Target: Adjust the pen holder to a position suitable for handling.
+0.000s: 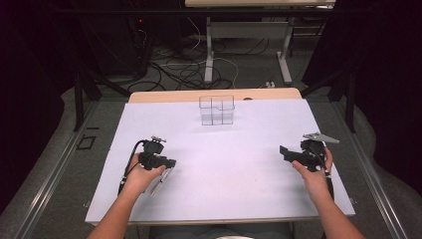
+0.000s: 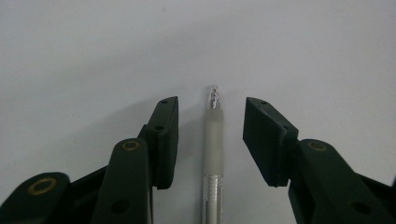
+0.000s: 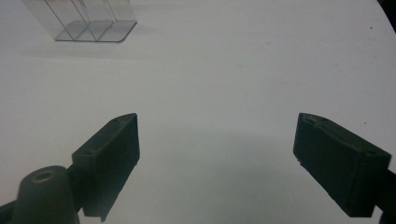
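**Pen between jaws — left hand-held gripper**

The pen [image 2: 214, 140] lay flat on the white bench [image 1: 239, 174], between the pads of the left hand-held gripper [image 2: 211, 135] — gaps either side, jaws released, not touching. The right hand-held gripper [image 3: 217, 149] stood spread wide, nothing between its jaws. A clear compartment holder [image 3: 88, 21] stood well ahead of it, to its left.

**Pen flat on the counter**

A slim pen [image 2: 214, 154] with a frosted translucent grip, clear tip and silvery barrel lies flat on the white counter [image 1: 239, 164], near its left front part, tip pointing away along the surface.
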Demonstrator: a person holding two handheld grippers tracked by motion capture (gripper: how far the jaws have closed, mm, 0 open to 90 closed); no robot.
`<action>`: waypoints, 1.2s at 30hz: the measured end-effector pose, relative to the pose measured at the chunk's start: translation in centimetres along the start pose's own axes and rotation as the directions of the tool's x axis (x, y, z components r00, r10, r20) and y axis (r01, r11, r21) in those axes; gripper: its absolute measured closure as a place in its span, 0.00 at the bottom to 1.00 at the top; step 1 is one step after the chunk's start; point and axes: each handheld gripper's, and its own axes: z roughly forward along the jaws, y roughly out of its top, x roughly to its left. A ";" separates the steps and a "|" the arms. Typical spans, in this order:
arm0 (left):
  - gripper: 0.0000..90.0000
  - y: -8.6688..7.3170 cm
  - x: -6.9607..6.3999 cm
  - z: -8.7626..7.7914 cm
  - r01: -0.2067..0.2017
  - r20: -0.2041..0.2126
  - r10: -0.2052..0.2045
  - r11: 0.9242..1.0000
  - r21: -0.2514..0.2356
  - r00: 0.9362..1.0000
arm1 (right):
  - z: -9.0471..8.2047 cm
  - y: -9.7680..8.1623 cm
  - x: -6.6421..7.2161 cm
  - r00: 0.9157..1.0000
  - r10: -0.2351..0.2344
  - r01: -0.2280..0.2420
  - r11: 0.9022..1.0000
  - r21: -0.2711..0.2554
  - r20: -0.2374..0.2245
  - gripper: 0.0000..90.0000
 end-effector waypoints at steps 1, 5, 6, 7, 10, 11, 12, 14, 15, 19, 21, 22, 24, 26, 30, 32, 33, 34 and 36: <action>0.62 0.0 -0.1 0.1 0.008 0.001 -0.008 1.000 0.005 1.000 | 0.0 0.0 0.0 1.000 0.000 0.000 1.000 0.000 0.000 0.15; 0.68 0.1 -0.2 0.3 0.011 -0.011 -0.010 1.000 0.028 1.000 | 0.0 0.0 0.0 1.000 0.005 -0.005 1.000 0.004 0.000 0.16; 0.69 0.1 -0.3 0.3 0.013 -0.014 -0.012 0.999 0.036 1.000 | 0.0 0.0 0.0 1.000 0.002 -0.002 1.000 0.003 0.000 0.15; 0.70 0.2 -0.2 0.3 0.004 -0.014 -0.003 0.999 0.043 1.000 | 0.0 0.0 0.0 1.000 0.006 -0.006 1.000 0.004 0.000 0.15; 0.73 0.2 -0.3 0.3 0.007 -0.013 -0.007 0.998 0.060 1.000 | 0.1 0.0 0.0 1.000 0.002 -0.002 1.000 0.005 -0.002 0.15; 0.74 0.2 -0.3 0.3 0.006 -0.013 -0.005 0.998 0.065 1.000 | 0.1 0.0 0.0 1.000 -0.001 0.001 1.000 0.006 -0.002 0.15; 0.74 0.2 -0.4 0.4 0.020 -0.012 -0.019 0.997 0.069 1.000 | 0.1 0.0 0.0 1.000 0.000 0.000 1.000 0.005 -0.002 0.15; 0.75 0.2 -0.3 0.4 0.013 -0.010 -0.013 0.997 0.082 1.000 | 0.0 0.0 0.0 1.000 0.002 -0.002 1.000 0.006 -0.003 0.15; 0.76 0.2 -0.4 0.5 0.024 -0.007 -0.024 0.996 0.086 1.000 | 0.1 0.0 -0.1 1.000 -0.004 0.004 1.000 0.004 -0.003 0.15; 0.79 0.2 -0.5 0.6 0.025 -0.005 -0.024 0.994 0.105 1.000 | 0.1 0.0 0.0 1.000 0.003 -0.003 1.000 0.007 -0.003 0.16; 0.79 0.2 -0.5 0.7 0.033 -0.001 -0.033 0.993 0.110 0.999 | 0.1 0.0 0.0 1.000 0.008 -0.008 1.000 0.008 -0.004 0.15; 0.80 0.2 -0.4 0.7 0.026 -0.003 -0.026 0.993 0.113 1.000 | 0.1 0.0 0.0 1.000 0.009 -0.008 1.000 0.010 -0.003 0.15; 0.81 0.2 -0.4 0.8 0.029 -0.003 -0.029 0.992 0.123 1.000 | 0.1 -0.1 -0.1 1.000 0.005 -0.005 1.000 0.008 -0.002 0.16; 0.81 0.1 -0.4 1.0 0.038 -0.003 -0.038 0.991 0.129 0.999 | 0.1 -0.1 -0.1 1.000 0.003 -0.003 1.000 0.008 -0.002 0.15; 0.83 0.1 -0.3 1.1 0.051 -0.007 -0.050 0.988 0.143 0.999 | 0.1 -0.1 -0.1 1.000 0.007 -0.007 1.000 0.009 -0.002 0.15; 0.84 0.1 -0.3 1.1 0.053 -0.008 -0.052 0.988 0.144 0.999 | 0.1 -0.1 -0.1 1.000 0.004 -0.004 1.000 0.008 -0.003 0.15; 0.84 0.2 -0.3 1.1 0.052 -0.010 -0.051 0.988 0.146 0.999 | 0.1 -0.1 -0.1 1.000 0.003 -0.003 1.000 0.009 -0.004 0.16; 0.85 0.2 -0.3 1.1 0.054 -0.011 -0.053 0.988 0.148 0.999 | 0.1 -0.1 -0.1 1.000 0.006 -0.006 1.000 0.011 -0.004 0.15; 0.85 0.2 -0.3 1.1 0.057 -0.009 -0.057 0.986 0.156 0.998 | 0.1 -0.1 0.0 1.000 0.004 -0.004 1.000 0.014 -0.004 0.16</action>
